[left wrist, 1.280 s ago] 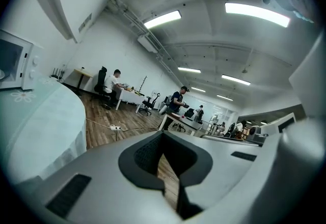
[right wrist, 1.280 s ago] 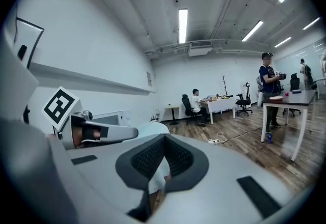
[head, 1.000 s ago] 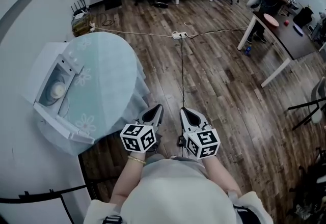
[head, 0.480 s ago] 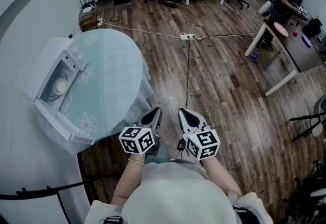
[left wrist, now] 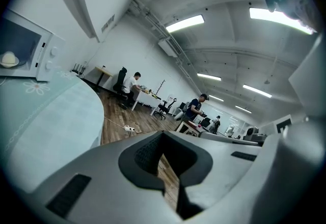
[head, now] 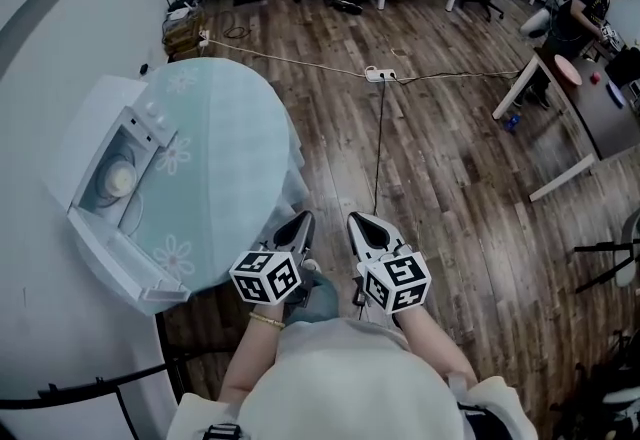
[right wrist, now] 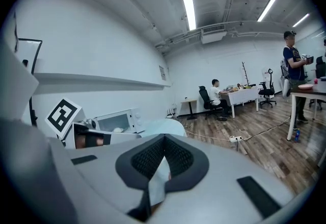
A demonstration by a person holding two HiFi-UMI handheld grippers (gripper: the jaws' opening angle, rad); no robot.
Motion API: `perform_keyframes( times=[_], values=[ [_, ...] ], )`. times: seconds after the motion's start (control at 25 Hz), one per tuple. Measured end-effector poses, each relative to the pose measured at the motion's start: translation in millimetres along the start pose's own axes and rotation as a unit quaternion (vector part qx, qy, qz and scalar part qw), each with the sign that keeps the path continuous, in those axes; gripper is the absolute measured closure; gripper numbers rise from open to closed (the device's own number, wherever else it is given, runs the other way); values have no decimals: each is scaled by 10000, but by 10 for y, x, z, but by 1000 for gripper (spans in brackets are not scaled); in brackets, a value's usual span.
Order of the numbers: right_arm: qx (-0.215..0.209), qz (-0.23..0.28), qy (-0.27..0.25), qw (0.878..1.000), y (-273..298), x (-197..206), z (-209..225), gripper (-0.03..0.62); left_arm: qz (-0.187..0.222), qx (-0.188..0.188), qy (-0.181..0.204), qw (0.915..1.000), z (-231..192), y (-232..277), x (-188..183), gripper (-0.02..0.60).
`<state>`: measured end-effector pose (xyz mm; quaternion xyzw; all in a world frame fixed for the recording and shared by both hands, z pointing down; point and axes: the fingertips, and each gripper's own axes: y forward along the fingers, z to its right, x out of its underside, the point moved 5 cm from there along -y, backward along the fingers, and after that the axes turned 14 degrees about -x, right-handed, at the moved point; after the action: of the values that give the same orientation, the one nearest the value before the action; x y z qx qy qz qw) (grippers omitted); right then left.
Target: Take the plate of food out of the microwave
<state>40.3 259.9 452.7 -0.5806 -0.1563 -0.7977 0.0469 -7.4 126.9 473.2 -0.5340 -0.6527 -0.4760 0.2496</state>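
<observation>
Plate (head: 117,178) sits in microwave (head: 82,143), out of reach.
My left claw (head: 303,221), right claw (head: 358,222) pressed together, empty; I'd step closer first.

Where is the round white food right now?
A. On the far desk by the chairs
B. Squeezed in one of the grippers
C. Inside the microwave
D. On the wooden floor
C: the food shows through the window of the microwave on the round table, and the left gripper and right gripper are both shut with nothing in them.
</observation>
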Motion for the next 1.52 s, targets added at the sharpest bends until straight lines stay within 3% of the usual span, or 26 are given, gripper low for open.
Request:
perform_keyframes(
  times=[0.6,1.12,1.32,1.52],
  values=[
    [-326,-113,-99,9994,1249,-533,442,588,38,-253,-236,9994,-811,713,-723,569],
    [-780,-252,-231,9964,2356,-825,571,588,179,-650,-622,9958,-1622,1073,-1188,569],
    [-1063,-375,-243,9933,2699,-832,499,588,345,-896,-1007,9903,-1959,1029,-1296,569],
    [-1516,-546,-272,9865,2987,-799,357,588,617,-1374,-1412,9785,-2306,854,-1333,569]
  ],
)
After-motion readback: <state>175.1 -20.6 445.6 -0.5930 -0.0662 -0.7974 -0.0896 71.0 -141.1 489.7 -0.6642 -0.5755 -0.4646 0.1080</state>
